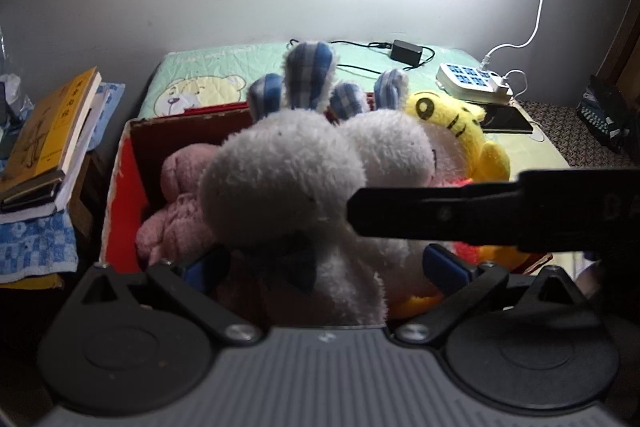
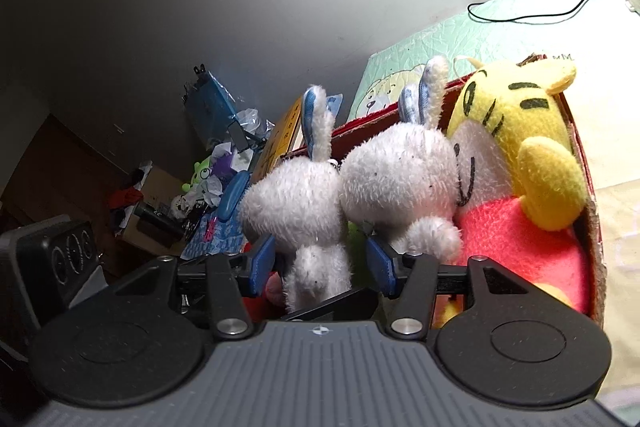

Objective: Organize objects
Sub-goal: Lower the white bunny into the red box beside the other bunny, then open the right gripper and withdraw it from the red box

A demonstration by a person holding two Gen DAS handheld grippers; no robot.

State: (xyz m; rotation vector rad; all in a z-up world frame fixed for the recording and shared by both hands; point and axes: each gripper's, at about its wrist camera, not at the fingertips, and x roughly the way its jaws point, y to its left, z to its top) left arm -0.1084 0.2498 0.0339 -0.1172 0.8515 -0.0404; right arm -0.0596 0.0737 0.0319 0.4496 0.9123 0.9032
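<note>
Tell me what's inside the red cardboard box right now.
The red box holds two white rabbits with blue checked ears, a yellow tiger plush in red, and a pink plush. The toys hide the box floor and whatever lies beneath.

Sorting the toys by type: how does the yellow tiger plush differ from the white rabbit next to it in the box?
The yellow tiger plush is yellow with black stripes, short round ears and a red body; the white rabbit is plain white with tall blue-checked ears. The tiger is clearly larger. Both are soft toys sitting side by side in the red cardboard box.
</note>
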